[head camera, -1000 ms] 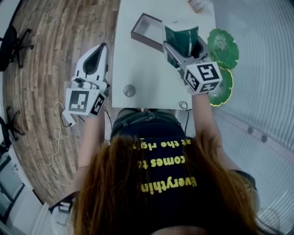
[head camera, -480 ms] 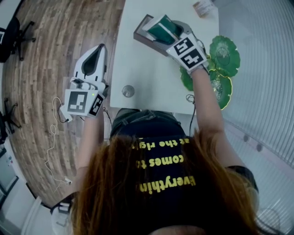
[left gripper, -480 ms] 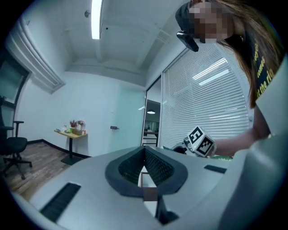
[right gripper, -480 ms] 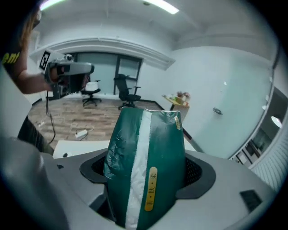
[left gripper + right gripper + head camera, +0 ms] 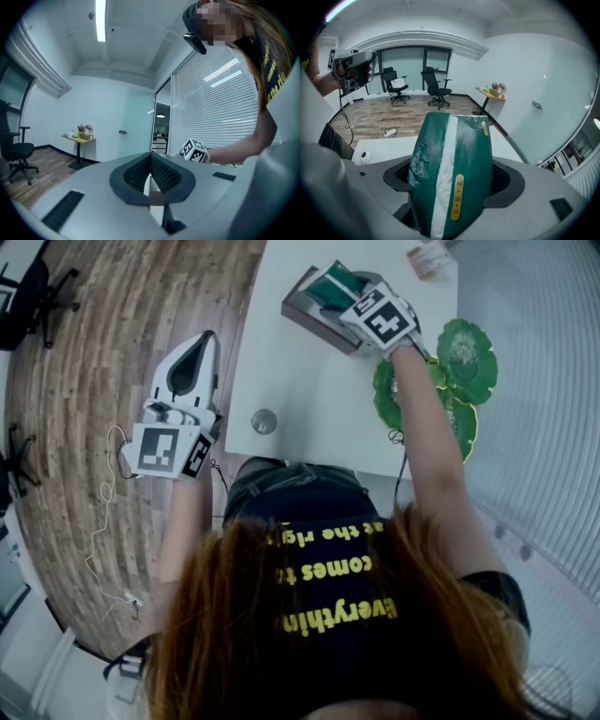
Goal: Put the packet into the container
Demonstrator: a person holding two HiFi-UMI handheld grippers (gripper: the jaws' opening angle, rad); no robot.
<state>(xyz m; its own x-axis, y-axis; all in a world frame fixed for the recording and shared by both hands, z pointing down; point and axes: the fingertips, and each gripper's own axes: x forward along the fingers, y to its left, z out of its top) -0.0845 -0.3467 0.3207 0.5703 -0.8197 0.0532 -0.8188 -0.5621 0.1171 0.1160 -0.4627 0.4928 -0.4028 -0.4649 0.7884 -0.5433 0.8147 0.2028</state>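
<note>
In the head view my right gripper (image 5: 343, 292) is shut on a green packet (image 5: 328, 284) with a white stripe, held directly over the grey-brown open container (image 5: 300, 302) at the far end of the white table (image 5: 309, 381). The right gripper view shows the packet (image 5: 451, 173) standing up between the dark pads (image 5: 501, 180), and it hides the container. My left gripper (image 5: 199, 341) hangs off the table's left edge over the wood floor, shut with nothing in it (image 5: 150, 161).
A small round disc (image 5: 263, 421) lies near the table's front edge. Green leaf-shaped plates (image 5: 457, 352) sit beyond the right edge. A small packet (image 5: 427, 256) lies at the far right corner. Office chairs (image 5: 436, 89) stand on the floor further back.
My right gripper has carried the green packet away from the body and leftward, from beside the container to over it. The left gripper has stayed where it was.
</note>
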